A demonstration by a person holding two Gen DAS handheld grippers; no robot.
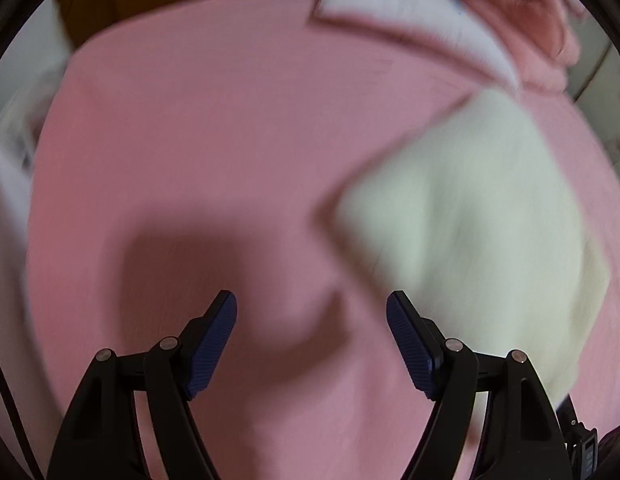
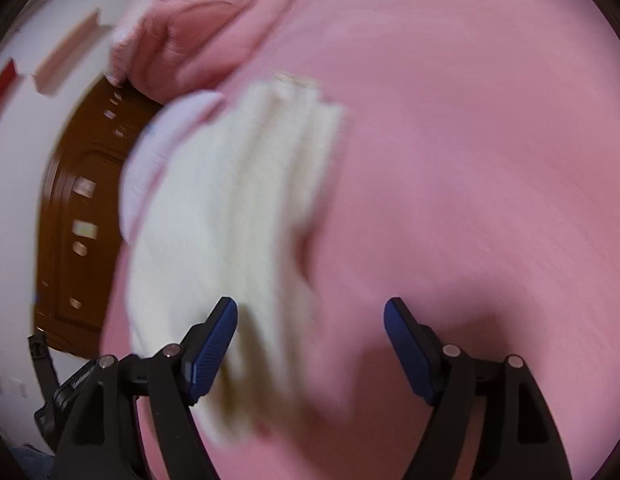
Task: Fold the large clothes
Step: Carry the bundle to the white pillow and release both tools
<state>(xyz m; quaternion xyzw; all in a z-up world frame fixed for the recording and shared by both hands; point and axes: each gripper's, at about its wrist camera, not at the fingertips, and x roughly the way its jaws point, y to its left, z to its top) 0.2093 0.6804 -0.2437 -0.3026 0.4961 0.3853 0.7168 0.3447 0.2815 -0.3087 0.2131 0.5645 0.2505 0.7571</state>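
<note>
1. Grippers: left gripper (image 1: 312,300) and right gripper (image 2: 310,306) both have jaws spread wide, nothing pinched between the blue pads. Both point down at the bed.
2. Cream garment (image 1: 470,216) lies flat on the pink sheet (image 1: 189,140), already folded into a compact block judging by the stacked edges in the right wrist view.
3. Key relation: from the left gripper the garment sits ahead and to the right, clear of the jaws. From the right gripper it runs ahead and to the left, its near end touching or passing behind the left pad (image 2: 211,352); blur hides which. Long axis runs away from the right gripper.
4. Right hand looks nearer.
5. Pink clothing heap (image 2: 197,36) sits beyond the garment, near the bed's far edge.
</note>
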